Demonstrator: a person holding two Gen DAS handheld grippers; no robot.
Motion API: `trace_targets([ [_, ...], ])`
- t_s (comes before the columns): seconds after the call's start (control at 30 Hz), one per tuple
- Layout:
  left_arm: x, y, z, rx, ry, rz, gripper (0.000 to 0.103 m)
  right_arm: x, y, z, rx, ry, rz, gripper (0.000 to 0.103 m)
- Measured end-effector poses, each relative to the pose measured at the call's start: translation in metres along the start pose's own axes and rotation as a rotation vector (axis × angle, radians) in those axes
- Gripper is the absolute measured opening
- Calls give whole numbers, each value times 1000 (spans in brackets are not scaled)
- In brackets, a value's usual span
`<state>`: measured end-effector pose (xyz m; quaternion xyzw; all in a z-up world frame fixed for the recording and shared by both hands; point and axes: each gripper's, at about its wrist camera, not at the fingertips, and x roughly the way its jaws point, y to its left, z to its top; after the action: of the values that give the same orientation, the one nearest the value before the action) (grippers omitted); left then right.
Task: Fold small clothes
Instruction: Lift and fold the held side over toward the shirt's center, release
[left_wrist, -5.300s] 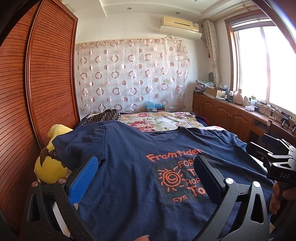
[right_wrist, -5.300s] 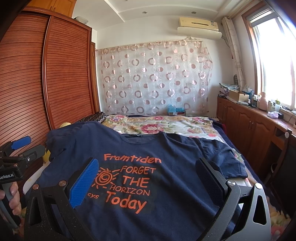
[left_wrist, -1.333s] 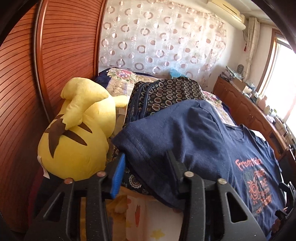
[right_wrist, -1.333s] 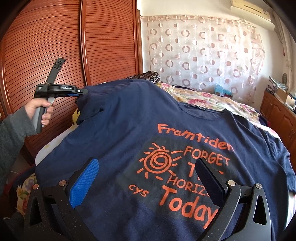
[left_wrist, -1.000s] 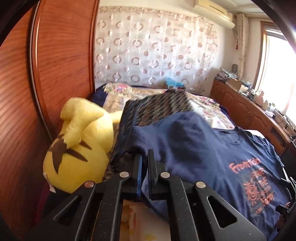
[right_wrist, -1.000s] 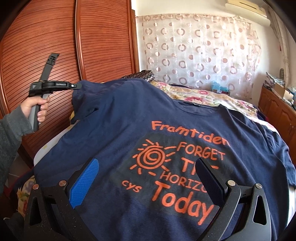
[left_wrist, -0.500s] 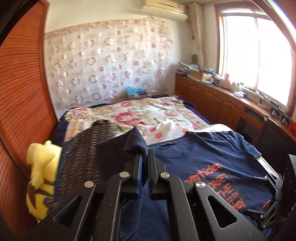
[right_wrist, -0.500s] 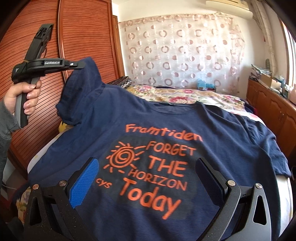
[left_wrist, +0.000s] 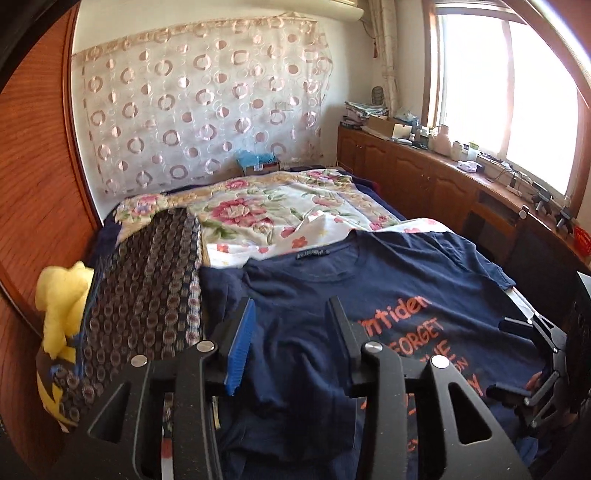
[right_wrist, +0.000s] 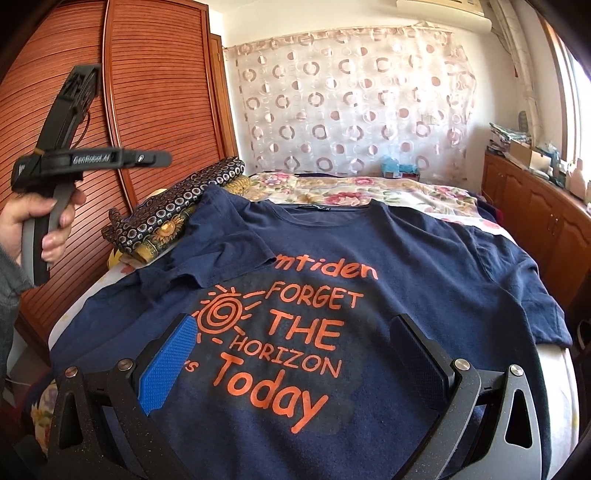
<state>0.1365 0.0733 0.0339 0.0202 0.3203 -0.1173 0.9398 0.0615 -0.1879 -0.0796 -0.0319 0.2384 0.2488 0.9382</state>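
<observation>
Far left: a wooden slatted wardrobe (right_wrist: 155, 110) is running along the bed's side, and a yellow plush toy (left_wrist: 62, 306) is sitting wedged against it. Next to the toy, a dark patterned cloth (left_wrist: 147, 288) is lying on the bed, partly under the shirt's edge.

The person's left hand (right_wrist: 33, 221) is holding the left gripper (left_wrist: 288, 328) up in the air over the shirt's left side. Its jaws have just been opening and are now standing partly apart, gripping nothing; in the left wrist view the shirt fabric is lying below them, not pinched.

The navy T-shirt (right_wrist: 369, 258) is lying front up across the near part of the bed, collar pointing toward the curtain. Its left sleeve (right_wrist: 229, 240) is lying folded inward over the chest, covering the start of the top orange word and the shoulder area. The right sleeve (right_wrist: 535, 302) is lying spread out flat toward the bed's right edge. The orange print is reading "FORGET THE HORIZON Today" beside a sun spiral.

The right gripper (right_wrist: 299, 354) is hovering low over the shirt's lower front, jaws standing wide apart, gripping nothing.

Beyond the shirt, a floral bedspread (left_wrist: 280, 206) is covering the far end of the bed. Behind it a circle-patterned curtain (right_wrist: 351, 99) is hanging. Far right: wooden cabinets (left_wrist: 424, 173) are standing under a bright window (left_wrist: 517, 92), the top cluttered with small items too small to identify.
</observation>
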Motion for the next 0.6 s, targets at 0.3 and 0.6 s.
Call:
trace_targets([
  [0.3,8,13,-71,-43,88,28,76,10,-10,12,-36,17,10,103],
  [0.6,25,29,-111,-47,184,102,77,32,-19,39,-82,67,73,91],
])
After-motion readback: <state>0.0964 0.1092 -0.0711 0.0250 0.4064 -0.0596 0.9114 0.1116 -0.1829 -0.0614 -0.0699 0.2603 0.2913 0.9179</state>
